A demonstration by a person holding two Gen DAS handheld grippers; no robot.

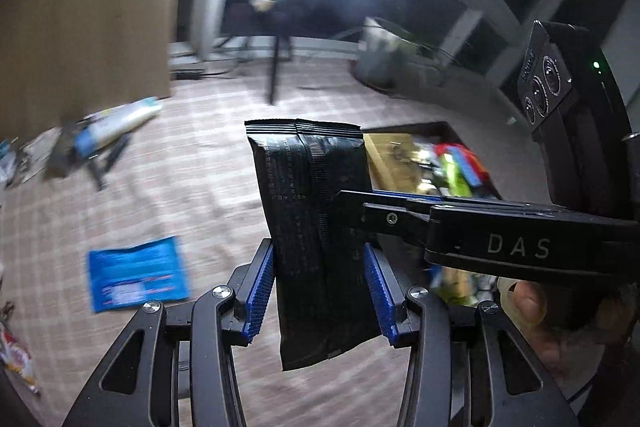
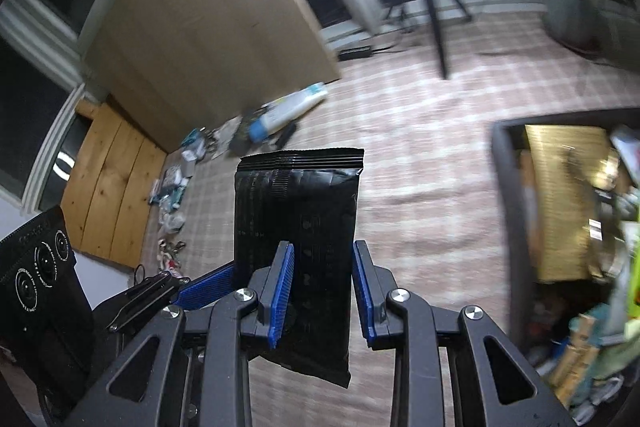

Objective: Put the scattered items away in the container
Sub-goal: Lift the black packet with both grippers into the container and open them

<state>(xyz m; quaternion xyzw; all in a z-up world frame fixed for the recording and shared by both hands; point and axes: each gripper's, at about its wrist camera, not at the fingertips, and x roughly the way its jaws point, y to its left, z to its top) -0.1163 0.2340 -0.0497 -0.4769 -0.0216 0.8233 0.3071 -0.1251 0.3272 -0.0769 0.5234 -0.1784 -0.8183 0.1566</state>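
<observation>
Left wrist view first: a black foil packet [image 1: 316, 227] is seen held upright, clear of the checked rug [image 1: 192, 179], between the blue pads of the left gripper [image 1: 320, 291], which are pressed against its two long edges. From the side, the right gripper [image 1: 348, 207] is clamped across the packet's right edge. In the right wrist view the same packet [image 2: 296, 247] is shown pinched flat through its thickness between the right gripper's pads [image 2: 320, 291]. It is judged light and soft: a crinkly film wrapper with a crimped top seal [image 1: 304, 127] and some give in the body, likely slippery on the glossy faces. A hold low on the body, as now, is judged sound; the thin seal would be a weaker place. The container [image 2: 504, 211], a dark-rimmed box already crowded with items, is seen near, to the right. A blue leaflet [image 1: 138, 279] and a white tube [image 1: 120, 123] are left on the rug.
</observation>
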